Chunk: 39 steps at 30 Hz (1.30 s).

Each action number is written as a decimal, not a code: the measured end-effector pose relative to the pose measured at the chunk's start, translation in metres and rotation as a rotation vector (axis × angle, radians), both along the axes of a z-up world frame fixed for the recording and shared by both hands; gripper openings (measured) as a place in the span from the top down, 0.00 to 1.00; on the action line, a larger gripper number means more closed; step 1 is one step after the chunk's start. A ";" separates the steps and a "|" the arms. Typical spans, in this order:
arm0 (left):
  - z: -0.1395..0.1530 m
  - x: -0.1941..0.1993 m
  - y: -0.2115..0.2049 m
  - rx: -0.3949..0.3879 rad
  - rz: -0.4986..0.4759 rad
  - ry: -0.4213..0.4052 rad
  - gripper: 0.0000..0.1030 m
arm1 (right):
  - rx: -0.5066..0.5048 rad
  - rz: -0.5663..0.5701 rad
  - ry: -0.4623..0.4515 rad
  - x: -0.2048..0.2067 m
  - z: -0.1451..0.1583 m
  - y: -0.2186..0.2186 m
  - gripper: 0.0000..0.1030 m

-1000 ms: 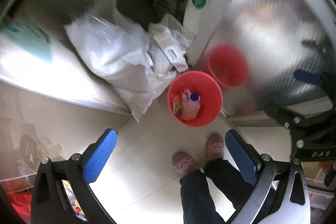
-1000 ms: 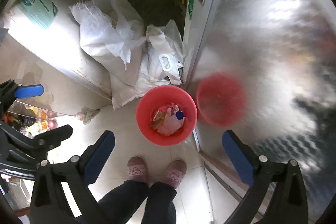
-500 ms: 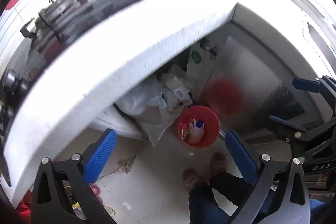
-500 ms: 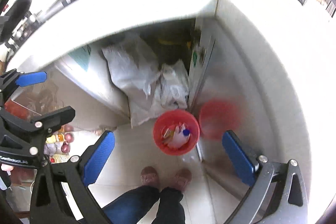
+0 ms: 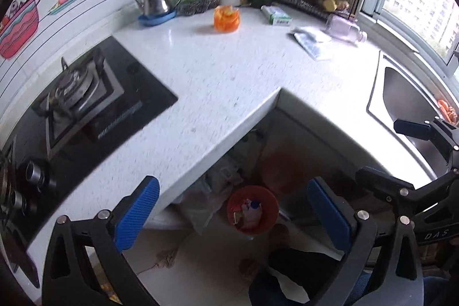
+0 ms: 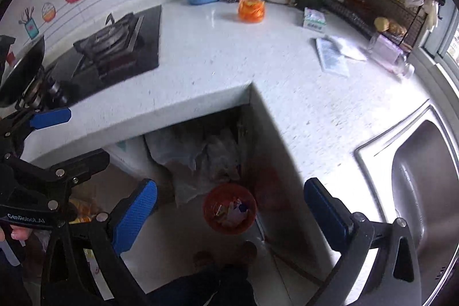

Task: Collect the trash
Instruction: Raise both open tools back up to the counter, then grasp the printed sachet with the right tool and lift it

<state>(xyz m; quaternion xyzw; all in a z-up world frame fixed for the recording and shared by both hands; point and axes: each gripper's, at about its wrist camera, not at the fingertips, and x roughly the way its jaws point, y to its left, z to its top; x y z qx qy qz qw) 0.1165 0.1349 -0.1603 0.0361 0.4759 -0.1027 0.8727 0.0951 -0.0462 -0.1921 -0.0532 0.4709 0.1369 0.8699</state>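
White counter (image 5: 218, 82), pale floor (image 5: 206, 257) below.
Orange wrapper (image 5: 226, 18), carton (image 5: 276, 15) at the far side; red bin (image 5: 252, 209) sits on the floor.

One bin (image 5: 252, 210), perhaps four wrappers (image 5: 249, 212).

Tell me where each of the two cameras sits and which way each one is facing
Left wrist: on the left gripper, above the counter, facing down; right gripper and the person's legs show.
Right wrist: on the right gripper, aimed likewise; left gripper and a hand show.
Shared: red bin, stove, sink.
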 end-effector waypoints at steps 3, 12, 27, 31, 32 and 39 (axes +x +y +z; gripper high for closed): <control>0.013 0.015 -0.010 -0.007 -0.023 -0.006 0.01 | 0.011 -0.021 -0.015 0.007 0.010 -0.010 0.01; 0.032 0.080 -0.042 -0.014 -0.066 -0.024 0.01 | 0.012 -0.070 -0.035 0.062 0.032 -0.037 0.01; 0.016 0.220 -0.094 0.067 -0.072 0.039 0.01 | 0.111 -0.121 0.055 0.184 0.015 -0.090 0.01; 0.003 0.242 -0.100 0.052 -0.077 0.071 0.01 | 0.097 -0.116 0.086 0.210 0.004 -0.094 0.01; -0.001 0.247 -0.102 0.049 -0.082 0.076 0.01 | 0.093 -0.118 0.094 0.215 0.002 -0.094 0.01; -0.030 0.287 -0.103 0.032 -0.130 0.131 0.01 | 0.087 -0.140 0.162 0.248 -0.022 -0.095 0.01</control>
